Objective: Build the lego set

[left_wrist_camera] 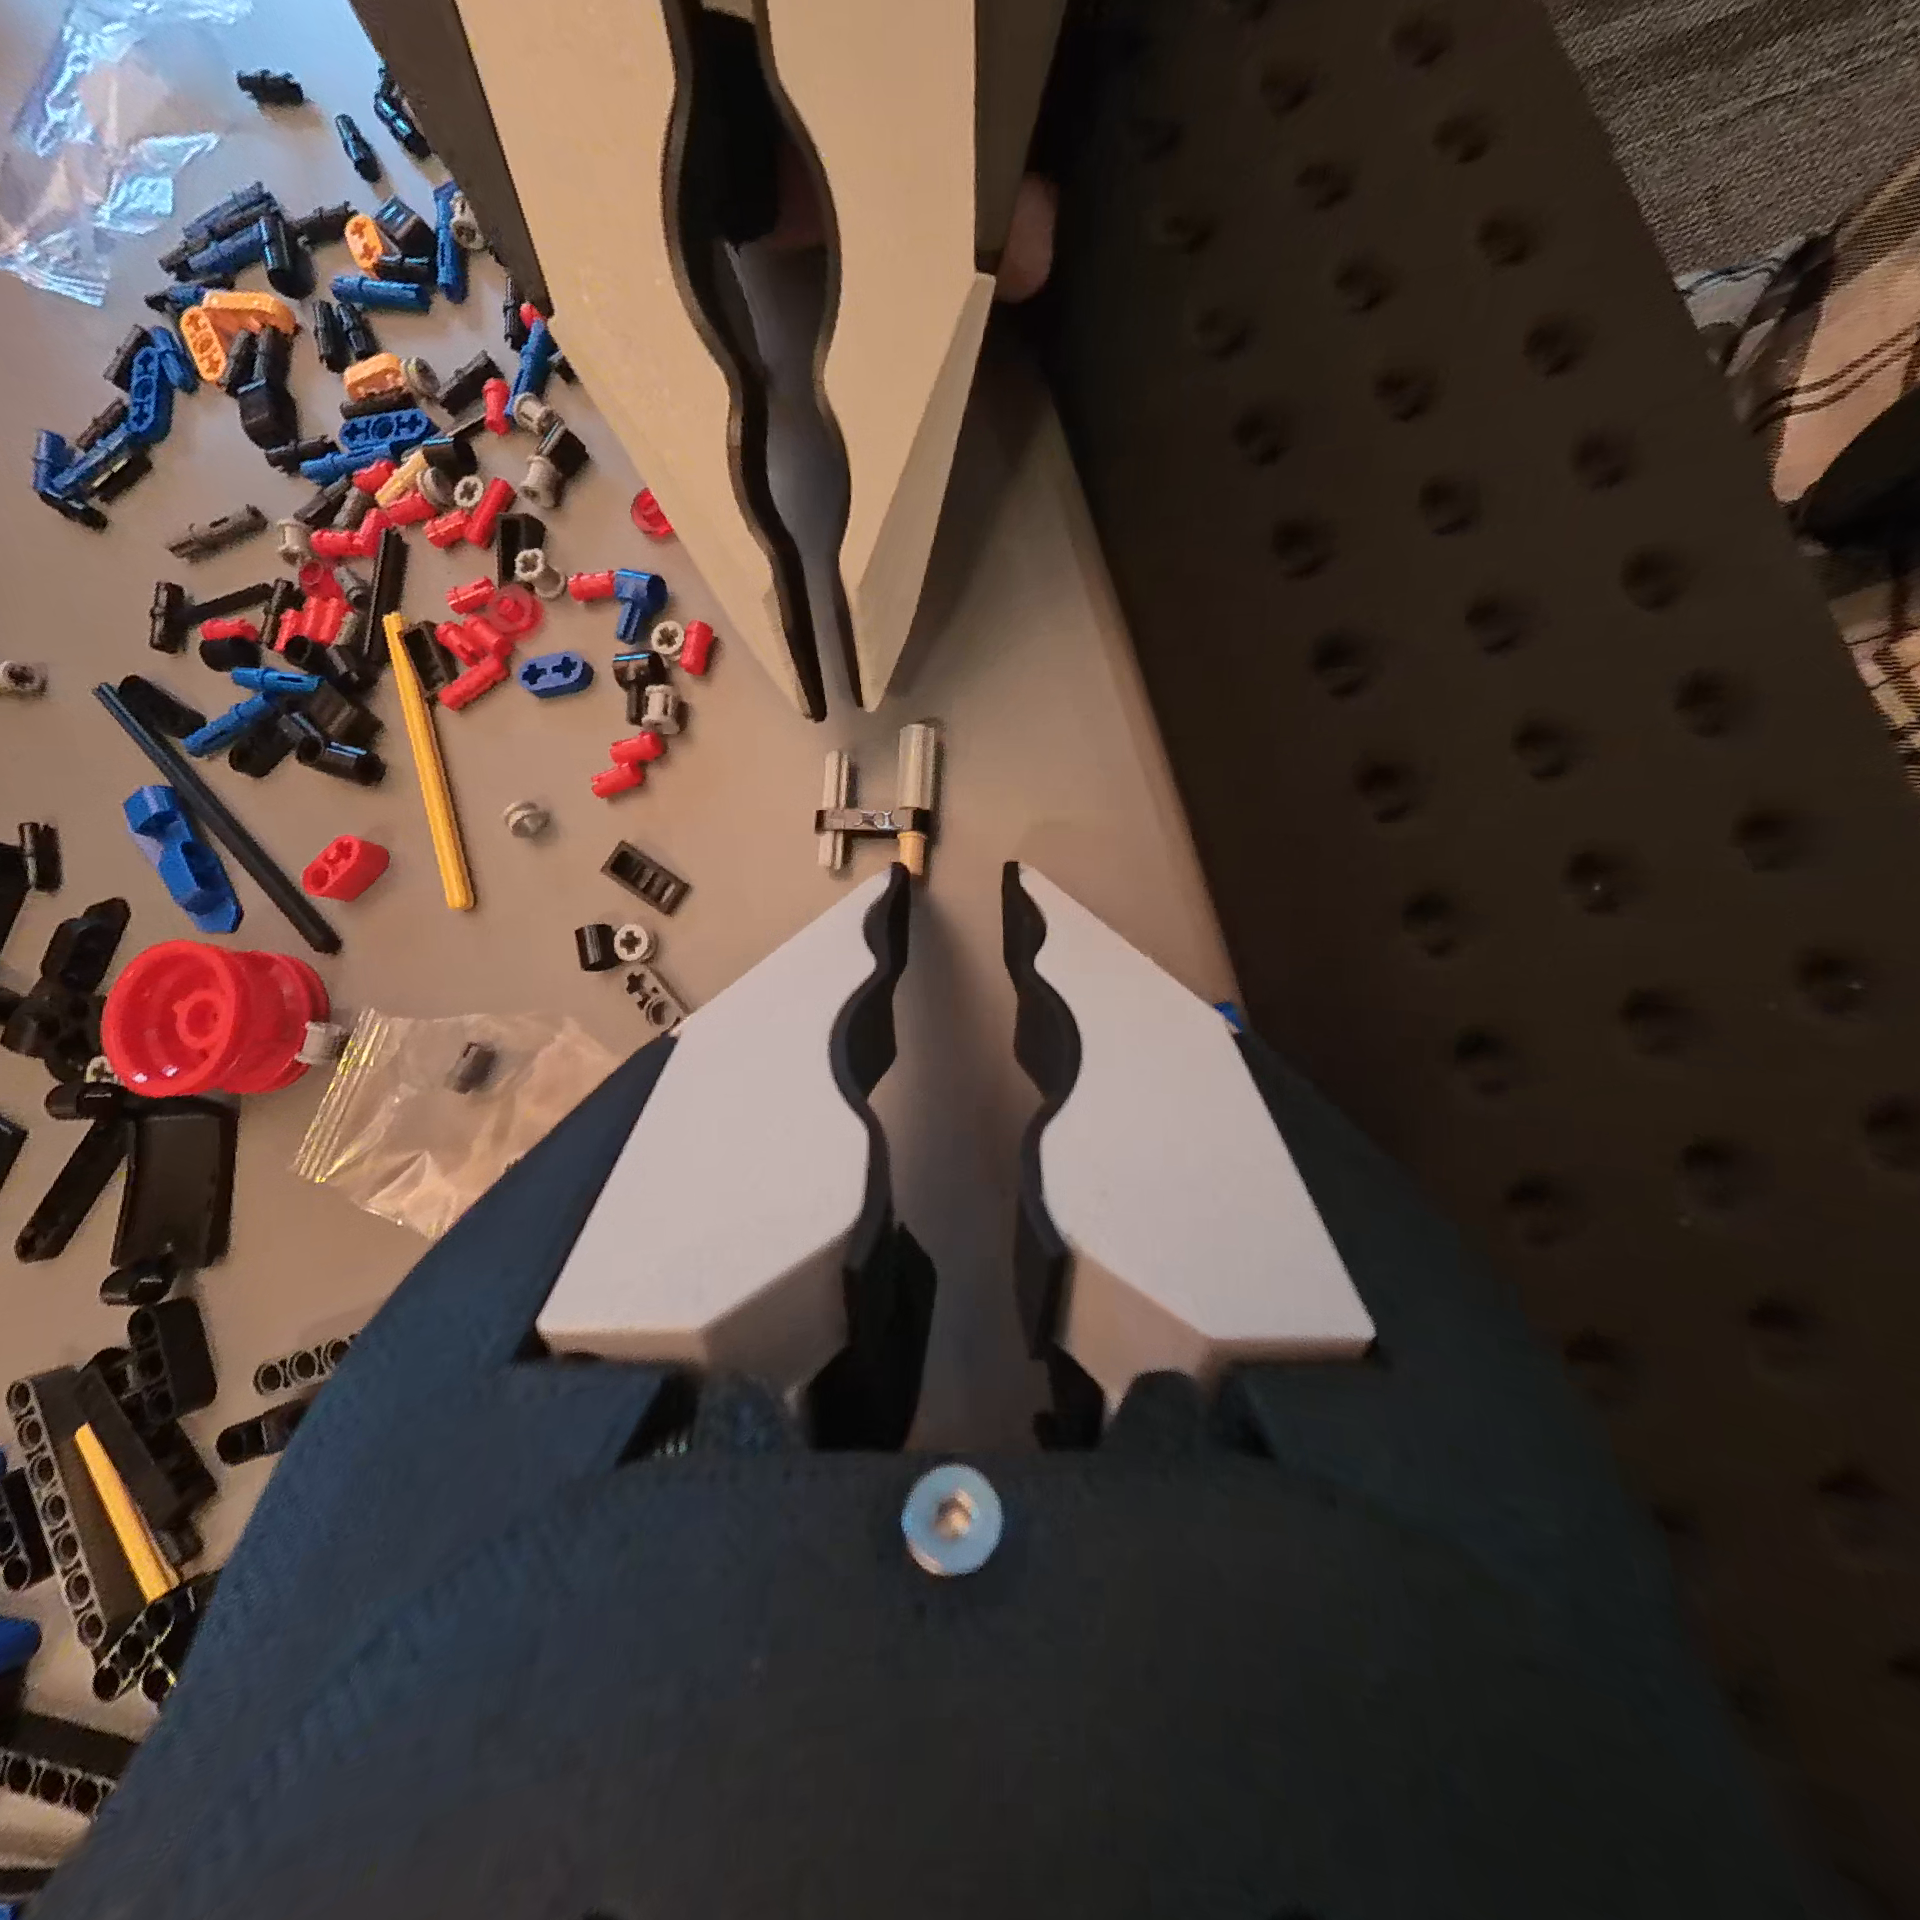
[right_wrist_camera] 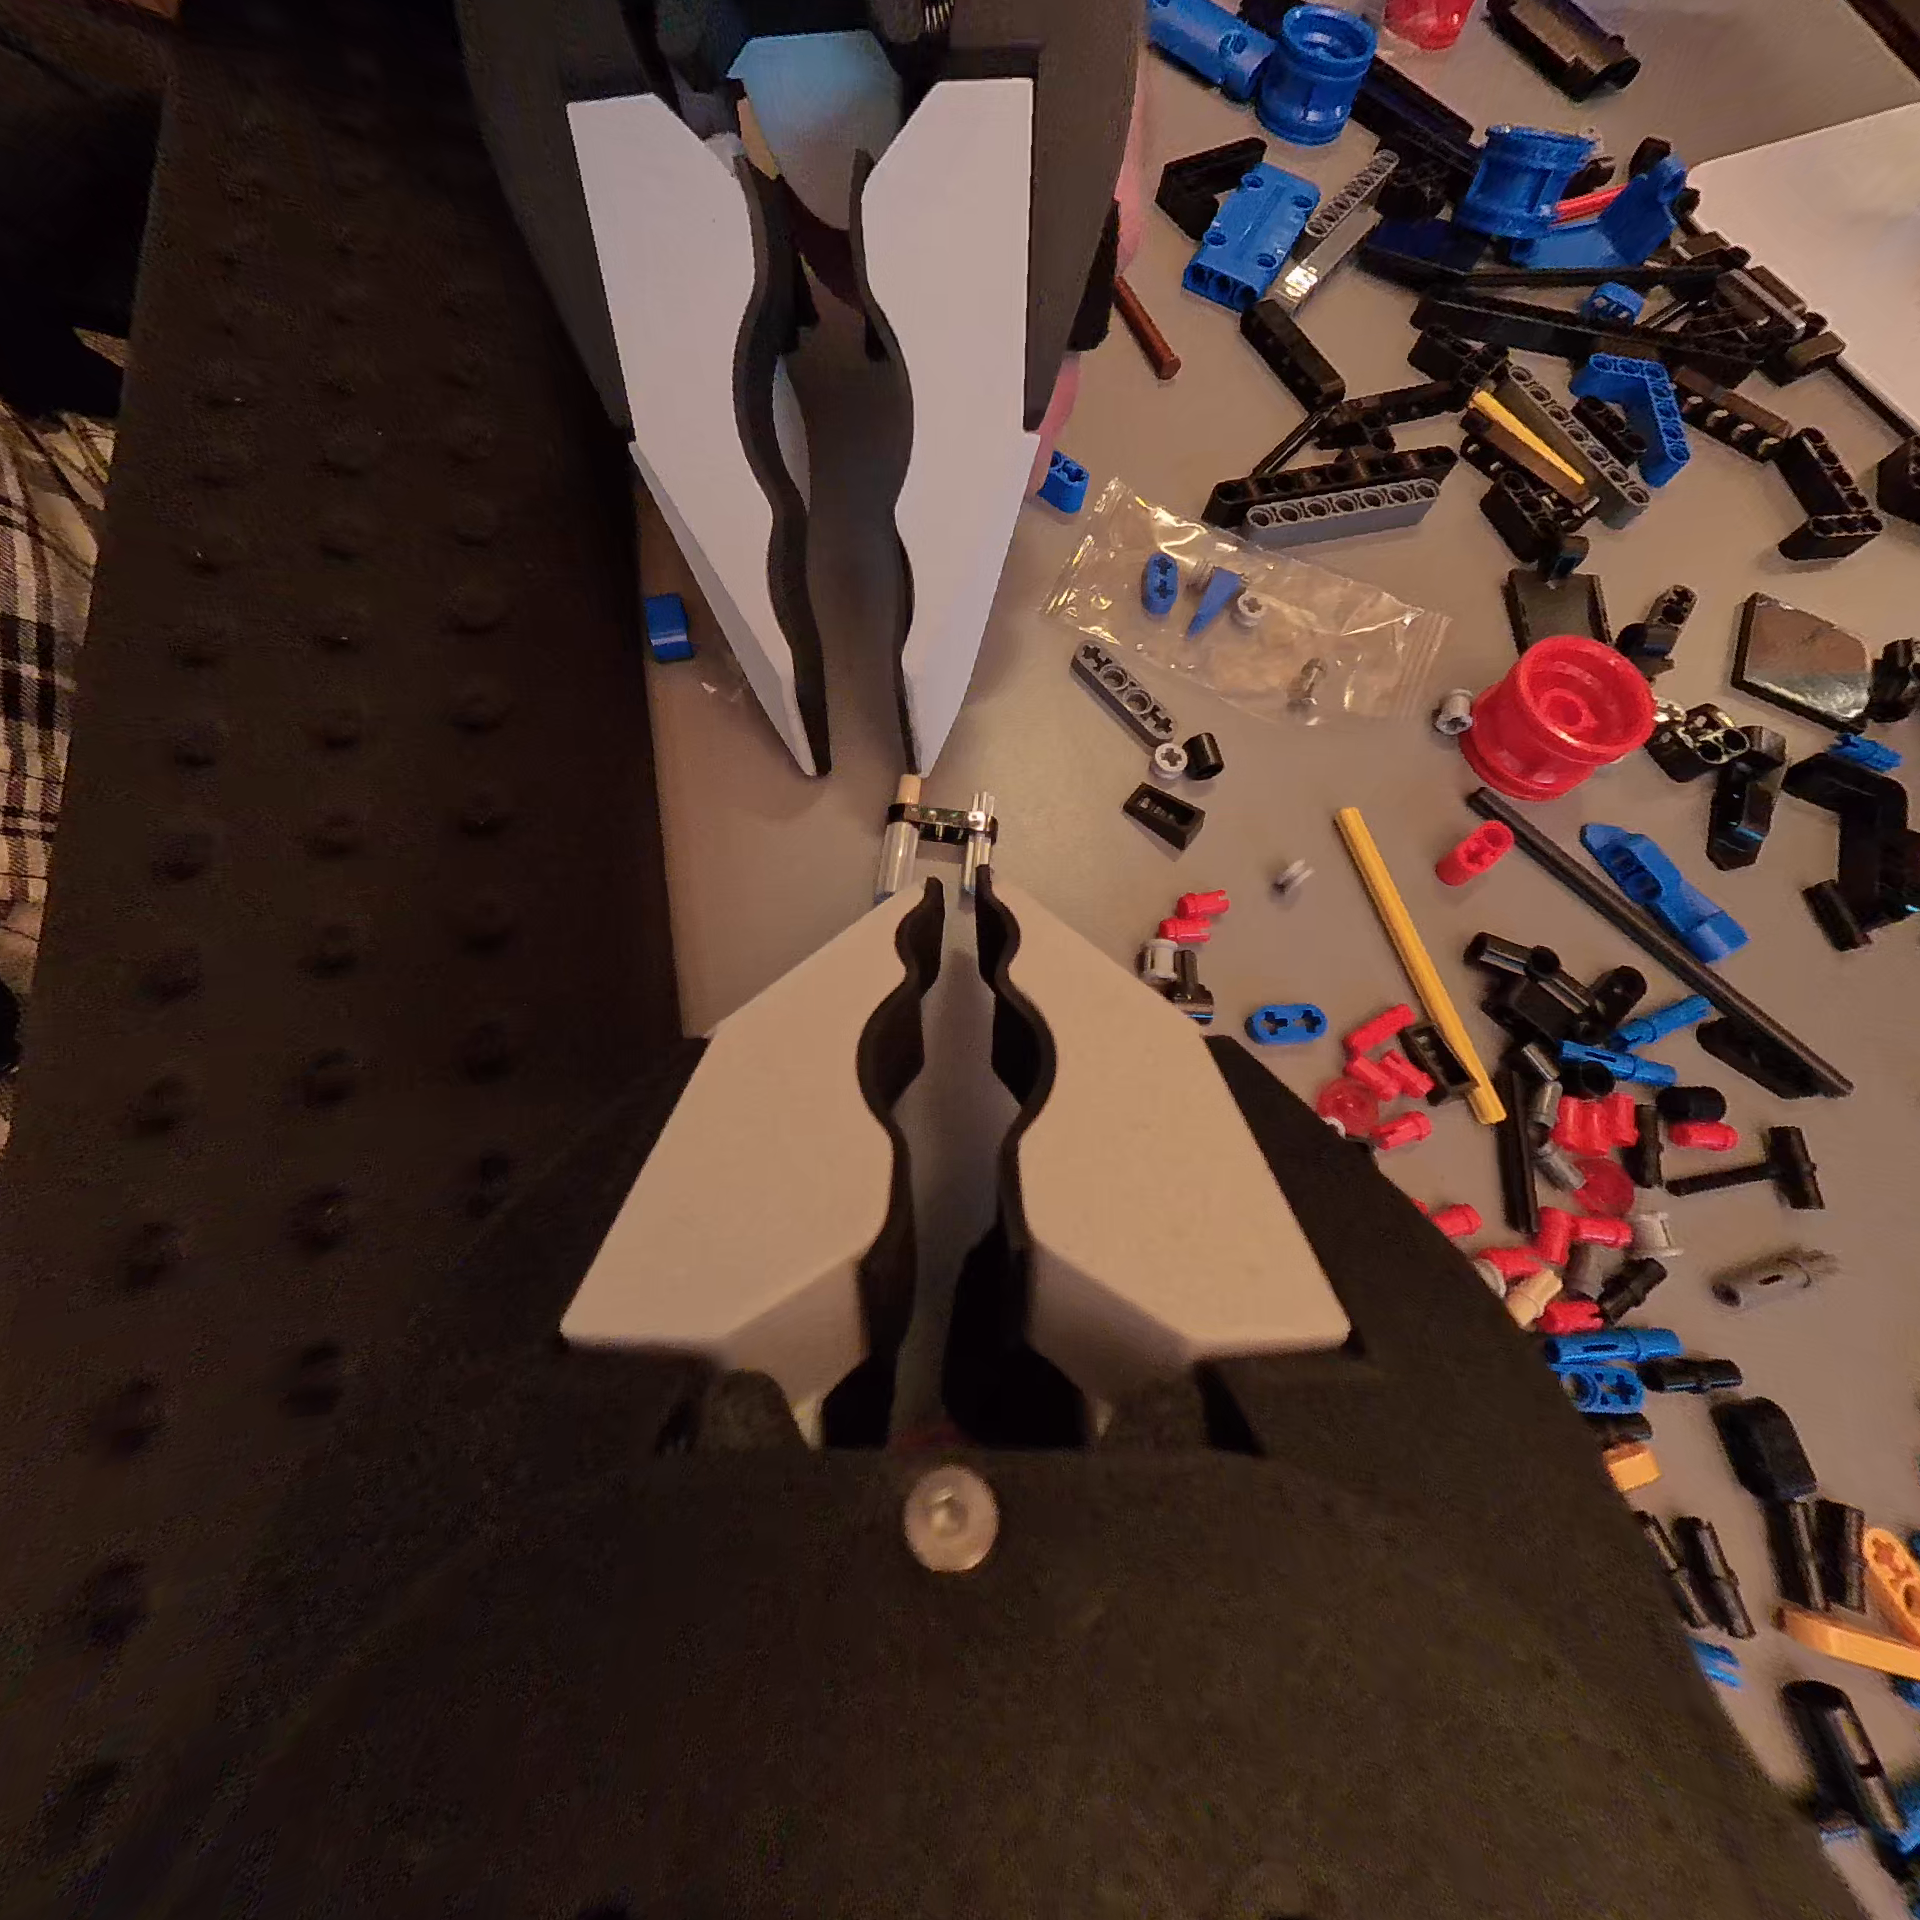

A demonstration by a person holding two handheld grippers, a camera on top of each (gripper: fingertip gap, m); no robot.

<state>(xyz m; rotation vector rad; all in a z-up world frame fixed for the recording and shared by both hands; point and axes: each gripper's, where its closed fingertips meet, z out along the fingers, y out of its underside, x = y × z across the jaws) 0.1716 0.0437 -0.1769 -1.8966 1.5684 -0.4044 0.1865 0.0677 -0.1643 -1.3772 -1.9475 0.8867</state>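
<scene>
A small lego sub-assembly (left_wrist_camera: 878, 812) lies on the grey table: a thin black link joining a grey axle and a grey sleeve with a tan pin. It also shows in the right wrist view (right_wrist_camera: 940, 831). My left gripper (left_wrist_camera: 953, 881) is open and empty just in front of it, with one fingertip (left_wrist_camera: 896, 883) next to the tan pin end. My right gripper (right_wrist_camera: 958, 888) faces it from the other side, its jaws a narrow gap apart and empty, the tips just short of the grey axle. Each gripper shows in the other's view: right (left_wrist_camera: 844, 709), left (right_wrist_camera: 868, 767).
Loose lego parts are scattered across the table (left_wrist_camera: 343, 499) (right_wrist_camera: 1558, 1091). Among them are a red wheel hub (left_wrist_camera: 208, 1018) (right_wrist_camera: 1558, 717), a yellow axle (left_wrist_camera: 426, 758) and small plastic bags (right_wrist_camera: 1247, 613). A black dimpled panel (left_wrist_camera: 1507, 727) (right_wrist_camera: 312, 779) borders the work spot. Only a small space, under 4 cm, lies between the two pairs of fingers. The yellow axle (left_wrist_camera: 426, 758) lies around 9 cm away from my right fingertips. Seen from the right wrist view (right_wrist_camera: 1415, 952) as well.
</scene>
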